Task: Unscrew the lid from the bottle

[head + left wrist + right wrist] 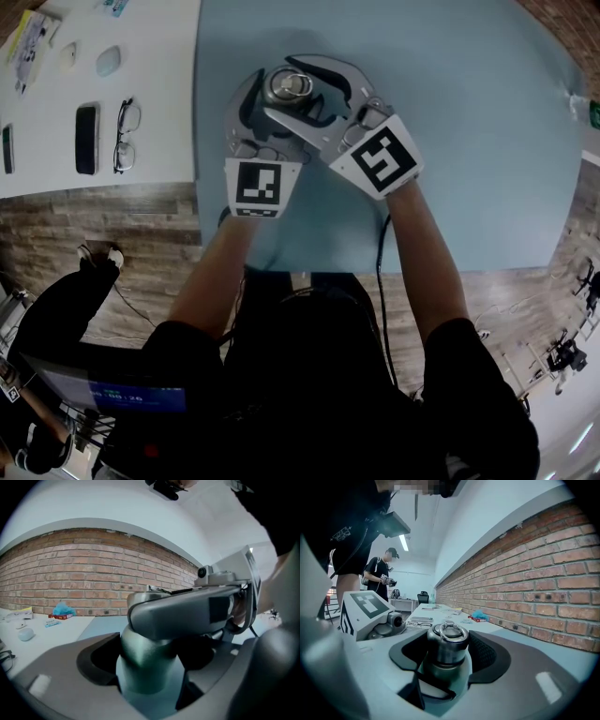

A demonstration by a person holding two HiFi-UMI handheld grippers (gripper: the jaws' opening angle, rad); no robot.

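Now, left gripper [149,656] clamped on bottle [143,684] body, right gripper [449,660] above, clamped round lid [449,641]

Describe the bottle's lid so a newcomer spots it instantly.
On the pale blue table, near its left edge, stands a grey-green bottle. The lid is the silvery metal cap on its top, the only part carrying a steel ring.
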